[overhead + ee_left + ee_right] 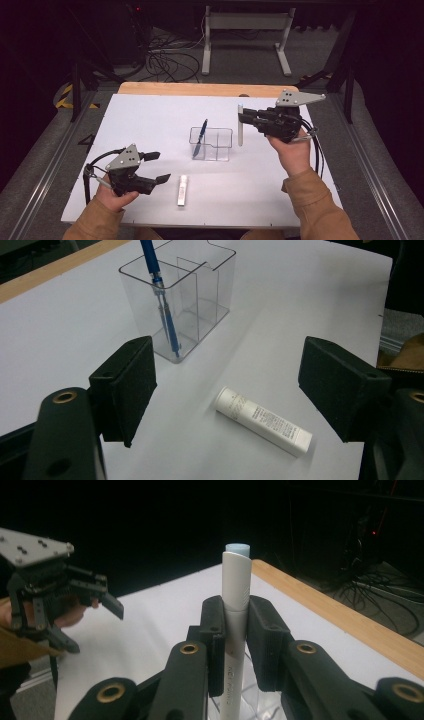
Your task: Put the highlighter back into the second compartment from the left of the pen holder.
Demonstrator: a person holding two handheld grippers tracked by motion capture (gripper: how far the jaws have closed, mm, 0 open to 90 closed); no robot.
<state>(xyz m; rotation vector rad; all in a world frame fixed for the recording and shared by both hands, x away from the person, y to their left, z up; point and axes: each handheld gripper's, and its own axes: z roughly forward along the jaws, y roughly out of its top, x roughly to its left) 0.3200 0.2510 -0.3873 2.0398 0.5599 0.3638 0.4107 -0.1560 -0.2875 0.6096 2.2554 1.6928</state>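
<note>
Two grippers in frame. Your left gripper [161, 166] sits low, jaws wide, beside the white cylindrical tube [182, 190] lying flat. Centre: clear plastic divided holder [218, 145] with blue pen [201, 137]. Your right gripper [242, 118] clamps an upright white marker [240, 127] just right of the holder.

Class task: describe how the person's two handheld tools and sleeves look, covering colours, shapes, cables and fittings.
Both tools are black, and each claw has two jaws with blocky black pads. The left claw and right claw each carry a grey three-cornered plate on top. Brass-coloured rivets mark the jaw arms. Black cables trail from each. The sleeves are tan-brown.
</note>
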